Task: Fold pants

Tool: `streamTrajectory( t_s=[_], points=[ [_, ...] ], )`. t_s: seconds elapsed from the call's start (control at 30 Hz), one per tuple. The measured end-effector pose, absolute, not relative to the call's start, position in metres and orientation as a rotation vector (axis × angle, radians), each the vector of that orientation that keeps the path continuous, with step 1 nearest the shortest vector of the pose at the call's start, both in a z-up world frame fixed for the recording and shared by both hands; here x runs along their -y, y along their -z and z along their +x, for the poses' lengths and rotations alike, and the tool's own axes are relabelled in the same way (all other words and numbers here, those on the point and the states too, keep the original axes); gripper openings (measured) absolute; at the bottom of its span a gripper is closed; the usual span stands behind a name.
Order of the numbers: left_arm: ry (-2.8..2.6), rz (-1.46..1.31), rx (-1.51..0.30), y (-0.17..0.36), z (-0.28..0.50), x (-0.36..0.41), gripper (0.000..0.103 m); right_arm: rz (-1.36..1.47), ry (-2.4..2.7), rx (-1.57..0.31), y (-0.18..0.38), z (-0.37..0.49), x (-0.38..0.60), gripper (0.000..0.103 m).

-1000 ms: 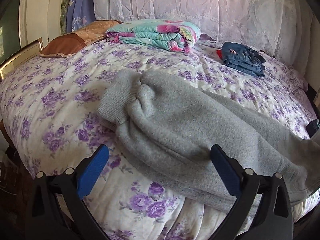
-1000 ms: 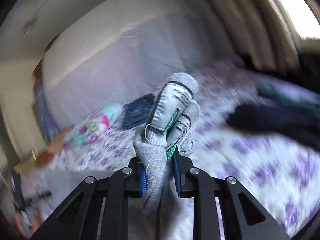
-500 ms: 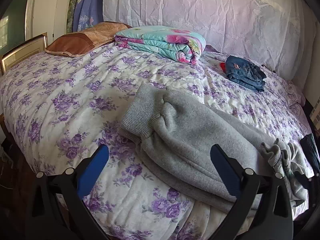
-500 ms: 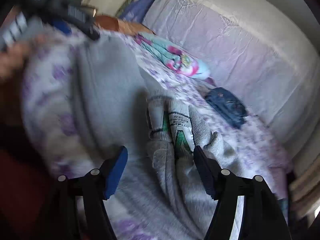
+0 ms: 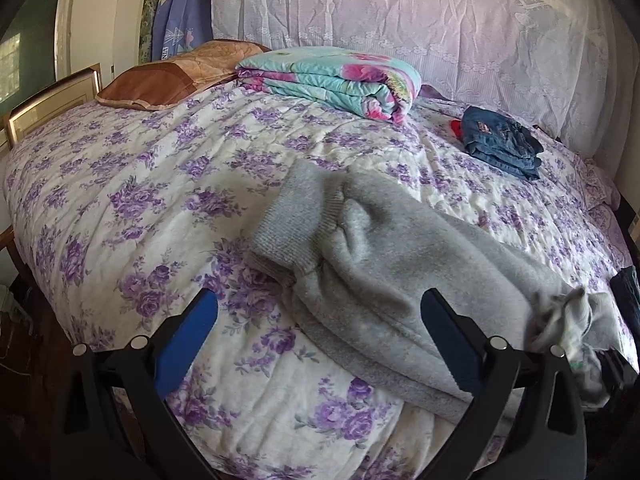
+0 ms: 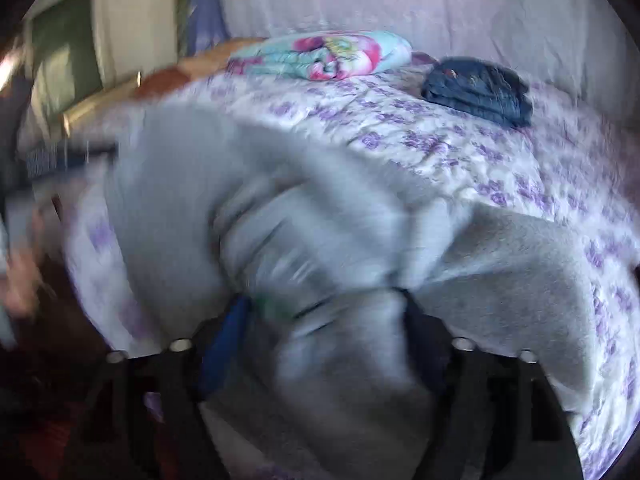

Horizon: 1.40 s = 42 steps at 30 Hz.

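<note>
Grey fleece pants (image 5: 392, 264) lie on the floral bedspread (image 5: 160, 184), ribbed cuffs toward the left, bunched waist (image 5: 572, 320) at the right edge. My left gripper (image 5: 320, 336) is open and empty, hovering near the bed's front edge just short of the pants. In the blurred right wrist view the grey pants (image 6: 320, 240) fill the middle. My right gripper (image 6: 324, 344) has its jaws wide apart with the bunched waist fabric lying between them.
A folded floral quilt (image 5: 332, 76) and a brown pillow (image 5: 176, 76) lie at the head of the bed. Folded blue jeans (image 5: 500, 140) sit at the back right. A dark garment (image 5: 624, 292) lies at the right edge. A lace-covered headboard (image 5: 400, 16) stands behind.
My right gripper opened and let go of the waist, then swung over the bed. The waist dropped onto the bed at the right. My left gripper pulled back slightly.
</note>
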State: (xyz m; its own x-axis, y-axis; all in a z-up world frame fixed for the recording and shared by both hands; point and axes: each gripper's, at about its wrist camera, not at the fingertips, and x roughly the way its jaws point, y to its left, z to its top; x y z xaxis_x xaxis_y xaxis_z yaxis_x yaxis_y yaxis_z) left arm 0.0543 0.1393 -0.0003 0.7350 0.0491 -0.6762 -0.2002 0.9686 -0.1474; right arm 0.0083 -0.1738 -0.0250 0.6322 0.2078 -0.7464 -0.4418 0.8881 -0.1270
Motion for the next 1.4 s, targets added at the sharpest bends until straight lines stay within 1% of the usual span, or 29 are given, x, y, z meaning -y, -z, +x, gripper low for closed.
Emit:
streamTrajectory(
  t_s=[0.03,0.1,0.2,0.27,0.3,0.33,0.43,0.53,0.6,0.67,0.77,0.83,0.9,1.0,1.03,1.1,1.2,1.27,1.4],
  points=[
    [-0.146,-0.218,-0.739,0.002,0.056,-0.141,0.099,-0.393,-0.368,-0.76,0.027,0.002,0.168,0.083],
    [-0.164,-0.221,-0.76,0.01,0.061,-0.147,0.099,-0.376,-0.398,-0.799,0.016,0.002,0.172,0.083],
    [-0.155,-0.253,-0.792,0.021,0.068,-0.156,0.099,-0.156,-0.593,-0.801,-0.03,0.007,0.201,0.084],
    [-0.117,-0.317,-0.82,0.031,0.073,-0.164,0.099,0.043,-0.736,-0.801,-0.056,0.023,0.229,0.092],
    [-0.104,-0.34,-0.828,0.035,0.074,-0.167,0.099,0.134,-0.785,-0.81,-0.065,0.035,0.241,0.098],
    [-0.093,-0.355,-0.83,0.038,0.075,-0.169,0.099,0.238,-0.841,-0.85,-0.071,0.057,0.254,0.099],
    [-0.097,-0.32,-0.829,0.038,0.074,-0.166,0.099,0.397,-0.859,-0.977,-0.063,0.122,0.266,0.099],
    [-0.111,-0.296,-0.844,0.036,0.076,-0.162,0.099,0.466,-0.894,-1.101,-0.043,0.174,0.263,0.099],
    [-0.121,-0.299,-0.858,0.029,0.076,-0.163,0.099,0.526,-0.91,-1.208,-0.022,0.206,0.257,0.099],
    [-0.15,-0.275,-0.816,0.011,0.073,-0.161,0.099,0.559,-0.935,-1.311,-0.001,0.232,0.249,0.099],
    [-0.173,-0.207,-0.738,-0.019,0.07,-0.151,0.099,0.526,-0.965,-1.433,0.025,0.253,0.235,0.099],
    [-0.157,-0.168,-0.74,-0.029,0.077,-0.141,0.099,0.508,-0.996,-1.501,0.041,0.256,0.228,0.099],
    [-0.171,-0.125,-0.772,-0.025,0.088,-0.132,0.099,0.527,-1.07,-1.561,0.054,0.253,0.218,0.099],
    [-0.26,-0.025,-0.897,0.007,0.106,-0.123,0.099,0.473,-1.166,-1.594,0.057,0.244,0.198,0.1],
    [-0.261,-0.034,-0.924,0.017,0.107,-0.126,0.099,0.468,-1.179,-1.604,0.057,0.241,0.193,0.1],
    [-0.236,-0.119,-0.934,0.024,0.101,-0.138,0.099,0.484,-1.196,-1.627,0.054,0.237,0.181,0.1],
    [-0.15,-0.32,-0.976,0.035,0.097,-0.165,0.099,0.488,-1.194,-1.614,0.05,0.236,0.162,0.1],
    [-0.114,-0.39,-0.98,0.038,0.097,-0.174,0.099,0.55,-1.171,-1.604,0.055,0.244,0.147,0.1],
    [-0.152,-0.275,-0.937,0.036,0.091,-0.157,0.099,0.75,-1.098,-1.511,0.057,0.256,0.154,0.1]
  ],
)
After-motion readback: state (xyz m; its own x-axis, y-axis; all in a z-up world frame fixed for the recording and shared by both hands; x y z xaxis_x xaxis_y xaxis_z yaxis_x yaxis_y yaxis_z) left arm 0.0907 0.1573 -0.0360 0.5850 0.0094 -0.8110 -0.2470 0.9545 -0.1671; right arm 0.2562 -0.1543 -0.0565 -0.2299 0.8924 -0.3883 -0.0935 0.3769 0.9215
